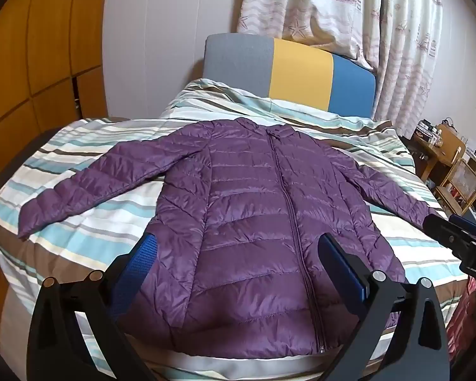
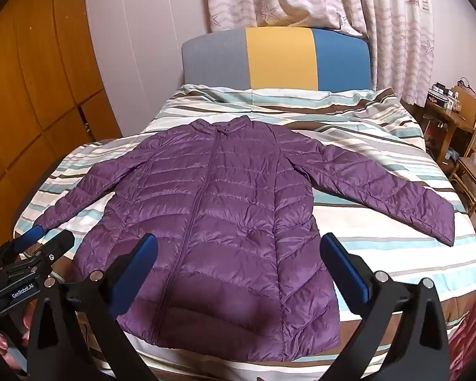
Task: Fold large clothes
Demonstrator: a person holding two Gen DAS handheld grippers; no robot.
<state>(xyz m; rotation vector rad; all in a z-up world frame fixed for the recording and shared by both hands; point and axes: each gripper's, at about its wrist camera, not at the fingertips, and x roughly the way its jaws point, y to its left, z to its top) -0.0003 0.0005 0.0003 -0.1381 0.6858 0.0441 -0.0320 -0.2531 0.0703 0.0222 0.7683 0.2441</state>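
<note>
On the striped bed (image 2: 380,146), the purple jacket (image 2: 225,209) lies front up and zipped with both sleeves spread wide, a layout that seems meant to ease folding. The left gripper (image 1: 238,254) and right gripper (image 2: 239,254) hover above its hem, fingers spread, holding nothing. The gripper frames hide the hem corners.

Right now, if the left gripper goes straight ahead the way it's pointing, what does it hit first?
Most likely the purple quilted puffer jacket, near its lower front, lying flat on the striped bedspread. The open left gripper frames that area; nothing shows between, though depth is unclear.
</note>
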